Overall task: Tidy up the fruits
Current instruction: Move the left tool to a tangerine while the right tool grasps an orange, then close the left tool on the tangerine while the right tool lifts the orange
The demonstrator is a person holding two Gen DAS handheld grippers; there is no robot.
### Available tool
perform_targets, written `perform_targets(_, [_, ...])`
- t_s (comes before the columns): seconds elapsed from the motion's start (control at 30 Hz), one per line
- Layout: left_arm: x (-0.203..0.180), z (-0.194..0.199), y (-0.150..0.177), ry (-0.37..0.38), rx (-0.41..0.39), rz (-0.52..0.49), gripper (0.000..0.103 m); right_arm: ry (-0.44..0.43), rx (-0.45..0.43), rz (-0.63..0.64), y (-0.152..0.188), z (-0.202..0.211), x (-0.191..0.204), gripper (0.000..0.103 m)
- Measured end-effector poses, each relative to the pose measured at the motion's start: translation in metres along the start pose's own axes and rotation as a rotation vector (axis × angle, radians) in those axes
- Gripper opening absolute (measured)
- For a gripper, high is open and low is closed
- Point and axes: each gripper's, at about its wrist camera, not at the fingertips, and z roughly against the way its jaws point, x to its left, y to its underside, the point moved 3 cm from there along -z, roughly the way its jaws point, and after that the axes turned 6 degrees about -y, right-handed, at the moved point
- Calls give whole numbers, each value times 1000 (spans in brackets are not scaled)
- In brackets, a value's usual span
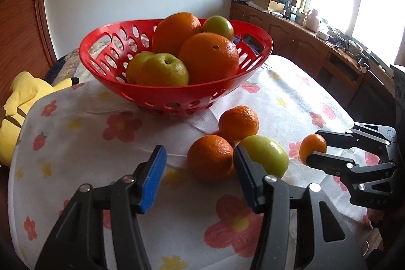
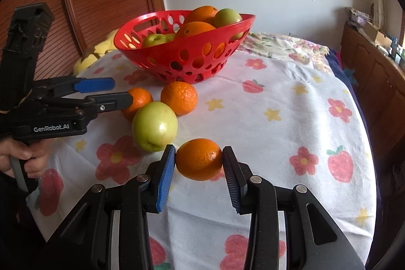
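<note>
My right gripper (image 2: 198,159) is clamped on a small orange (image 2: 199,159), ribbed blue pads pressing its two flanks so the round, pebbled skin cannot roll out; I take it across its widest part because a sphere slips from any shallower bite. My left gripper (image 1: 200,165) stands partly open and holds nothing; its jaws bracket empty air just short of a second orange (image 1: 210,160), which sits at about one o'clock from that gap, with one pad edging past it toward the green apple (image 1: 265,154) behind. A third orange (image 1: 238,122) lies at twelve o'clock of that pair, all three close together on the soft, rumpled flowered cloth (image 1: 83,143), which I judge keeps them from rolling. The red basket (image 1: 177,95), glossy plastic pierced with oval holes, waits beyond at eleven o'clock, already heaped with two large oranges and waxy green apples; the loose fruit belongs there, I judge.
</note>
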Motion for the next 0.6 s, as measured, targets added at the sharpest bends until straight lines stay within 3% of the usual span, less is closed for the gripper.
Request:
perform_targets(0.43, [-3,-6,1,56,29,18,48,-24,-22,3,2,4,1,38])
perform_targets(0.5, [-4,-6,2,68,30,20,41,-26,-24,2,2,5,1,38])
perform_targets(0.6, [-8,-5,2,55,26,0,39,-27,-28,0,2,6,1,38])
